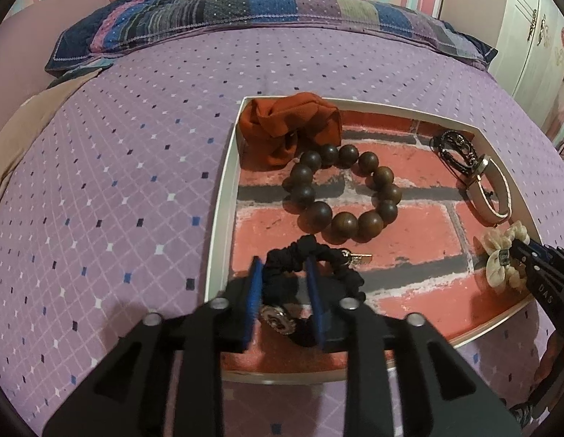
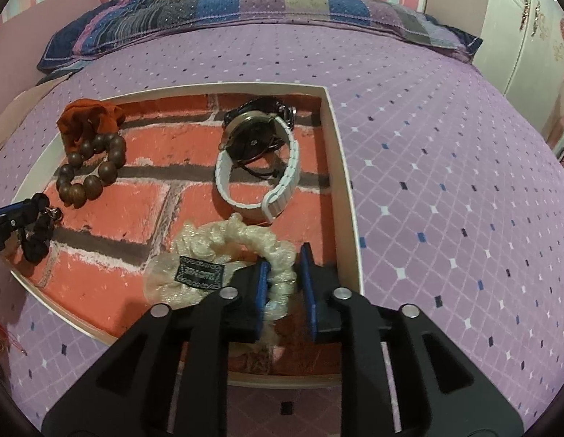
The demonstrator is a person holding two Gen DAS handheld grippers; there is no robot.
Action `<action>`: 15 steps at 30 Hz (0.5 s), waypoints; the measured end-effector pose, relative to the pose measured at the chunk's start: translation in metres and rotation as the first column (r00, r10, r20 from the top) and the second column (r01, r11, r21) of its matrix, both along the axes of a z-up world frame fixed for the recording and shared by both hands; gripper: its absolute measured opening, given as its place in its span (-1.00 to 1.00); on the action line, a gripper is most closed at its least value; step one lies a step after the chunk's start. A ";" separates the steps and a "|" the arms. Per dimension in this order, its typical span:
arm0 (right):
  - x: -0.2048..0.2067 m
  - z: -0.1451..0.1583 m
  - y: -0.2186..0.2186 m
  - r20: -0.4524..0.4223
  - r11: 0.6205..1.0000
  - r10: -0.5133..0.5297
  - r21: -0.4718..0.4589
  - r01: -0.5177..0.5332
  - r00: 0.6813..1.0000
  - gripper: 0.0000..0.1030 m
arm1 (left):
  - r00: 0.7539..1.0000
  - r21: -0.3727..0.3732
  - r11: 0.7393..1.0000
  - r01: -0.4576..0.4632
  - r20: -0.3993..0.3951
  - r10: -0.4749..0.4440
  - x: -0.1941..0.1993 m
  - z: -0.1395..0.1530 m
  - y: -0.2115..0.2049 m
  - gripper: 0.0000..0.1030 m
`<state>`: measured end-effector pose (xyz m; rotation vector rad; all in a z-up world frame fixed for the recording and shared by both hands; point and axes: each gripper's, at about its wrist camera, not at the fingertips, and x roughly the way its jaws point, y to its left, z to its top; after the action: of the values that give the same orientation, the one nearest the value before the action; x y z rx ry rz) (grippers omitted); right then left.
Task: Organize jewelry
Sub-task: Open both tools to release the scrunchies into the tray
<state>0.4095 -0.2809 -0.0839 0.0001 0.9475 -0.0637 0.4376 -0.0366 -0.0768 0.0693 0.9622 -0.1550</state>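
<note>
A white-rimmed tray [image 1: 223, 196] with a brick-pattern floor lies on the bed. In it are an orange scrunchie [image 1: 289, 127], a brown wooden bead bracelet [image 1: 342, 193], a white-strap watch [image 2: 256, 167] and a dark bracelet [image 1: 455, 149]. My left gripper [image 1: 284, 276] is open, its blue pads on either side of a black scrunchie [image 1: 314, 273] with a metal charm. My right gripper [image 2: 284, 269] is open around part of a cream scrunchie [image 2: 231, 255] with a black label; it also shows in the left wrist view [image 1: 500, 258].
The tray [image 2: 340, 153] sits on a purple diamond-pattern bedspread [image 1: 118, 200]. A patchwork pillow [image 1: 245, 14] lies at the far edge. A white wardrobe [image 2: 529, 29] stands at the right, a striped wall behind.
</note>
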 end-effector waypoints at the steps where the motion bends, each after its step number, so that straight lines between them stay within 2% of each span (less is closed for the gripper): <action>1: 0.000 0.000 0.001 -0.003 1.000 0.006 0.000 -0.006 1.000 -0.45 | 1.000 0.011 1.000 -0.007 0.010 0.007 -0.001 0.002 0.000 -0.20; 2: 0.000 0.003 0.004 -0.003 1.000 0.014 -0.003 -0.014 1.000 -0.22 | 1.000 0.020 1.000 -0.012 0.021 0.012 -0.002 0.004 -0.001 -0.16; 4: -0.003 0.010 0.009 0.017 0.999 0.029 -0.019 -0.029 0.999 0.01 | 1.000 0.016 1.000 -0.009 0.026 0.009 -0.004 0.010 -0.001 -0.16; 8: -0.009 0.028 0.015 0.053 0.998 0.047 -0.036 -0.046 0.997 0.23 | 0.999 -0.003 1.000 0.003 0.047 -0.003 -0.009 0.026 -0.003 -0.07; 9: -0.011 0.033 0.016 0.064 0.998 0.048 -0.037 -0.045 0.997 0.28 | 0.998 -0.010 1.000 0.008 0.058 -0.007 -0.012 0.031 -0.004 0.00; 11: -0.017 0.047 0.016 0.098 0.998 0.043 -0.038 -0.040 0.994 0.56 | 0.996 -0.020 1.000 0.017 0.084 -0.016 -0.020 0.043 -0.004 0.22; 15: -0.031 0.076 0.018 0.166 0.998 0.041 -0.047 -0.033 0.985 0.78 | 0.992 -0.046 0.998 0.038 0.122 -0.033 -0.040 0.066 -0.002 0.32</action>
<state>0.3783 -0.2634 -0.0076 -0.0521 0.7782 -0.0494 0.3976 -0.0390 -0.0104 0.0509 0.8356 -0.2046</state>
